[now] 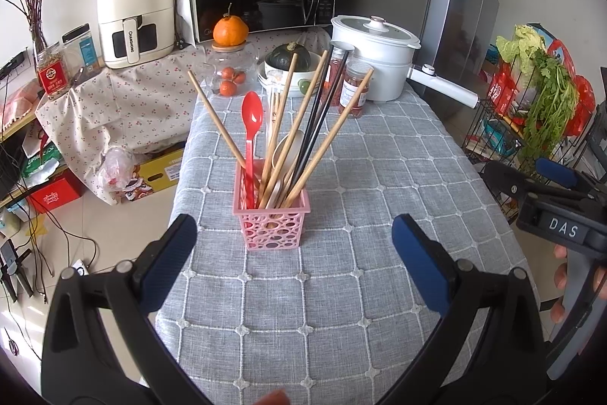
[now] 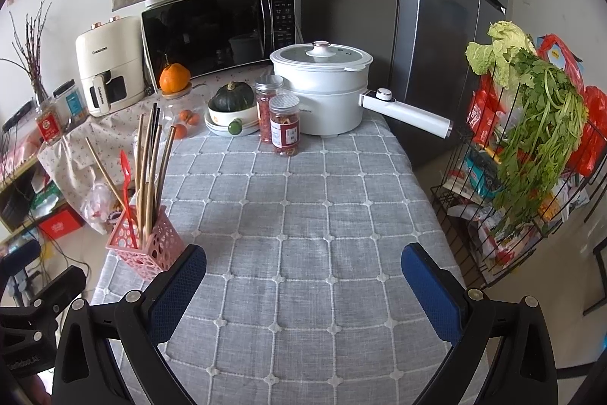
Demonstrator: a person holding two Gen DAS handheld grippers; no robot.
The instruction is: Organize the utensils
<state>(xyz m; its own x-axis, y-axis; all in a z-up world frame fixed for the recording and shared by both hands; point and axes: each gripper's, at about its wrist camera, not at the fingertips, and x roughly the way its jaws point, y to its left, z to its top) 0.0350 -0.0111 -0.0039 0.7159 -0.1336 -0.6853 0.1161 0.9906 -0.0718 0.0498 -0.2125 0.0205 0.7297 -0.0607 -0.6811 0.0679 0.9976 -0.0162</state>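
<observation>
My left gripper (image 1: 294, 253) wide, empty; right gripper (image 2: 303, 276) same. Pink basket (image 1: 272, 224) on counter (image 1: 379, 177) light, tippy. Chopsticks (image 1: 282, 124) stiff, slick: pinch mid-shaft.

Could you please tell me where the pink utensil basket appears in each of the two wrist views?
Left wrist: pink basket at centre, on the table ahead.
Right wrist: pink basket at lower left, near the table's left edge.
Shared landmark: white pot at the table's far end.

We're in a home kitchen: microwave (image 2: 216, 29), air fryer (image 2: 108, 63), fridge (image 2: 447, 25), electric pot (image 2: 322, 90) and veggies (image 2: 538, 124) crowd a cloth-covered table (image 2: 303, 215).
</observation>
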